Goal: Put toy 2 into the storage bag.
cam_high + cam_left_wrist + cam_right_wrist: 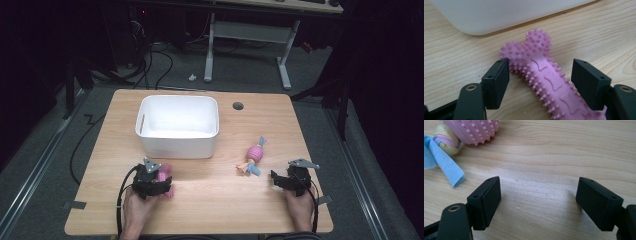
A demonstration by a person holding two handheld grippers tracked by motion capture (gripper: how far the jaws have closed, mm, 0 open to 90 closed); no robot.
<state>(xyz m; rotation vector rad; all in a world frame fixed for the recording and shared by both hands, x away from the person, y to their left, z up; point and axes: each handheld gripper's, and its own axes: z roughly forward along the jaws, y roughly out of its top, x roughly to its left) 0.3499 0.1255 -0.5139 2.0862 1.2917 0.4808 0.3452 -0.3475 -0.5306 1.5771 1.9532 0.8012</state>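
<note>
Lying between the jaws of the left hand-held gripper [540, 82] is a pink spiked bone toy [544, 77]; one knob of its head touches the jaw seen at the left of the left gripper view, while a gap is seen beside the other jaw, so the toy is straddled, not pressed on both sides; the toy rests on the wooden worktop [454, 55], just in front of a white bin [499, 15]; in the high view the left hand-held gripper [159, 181] is held low at the near left of the worktop by a hand [136, 207] entering from the bottom edge; the right hand-held gripper [278, 179] is held likewise at the near right, its jaws spread wide over bare wood with nothing between them; a pink ball toy with blue cloth strips [254, 156] lies near it, apart from the jaws; counted: two hand-held grippers, two toys, one bin.
</note>
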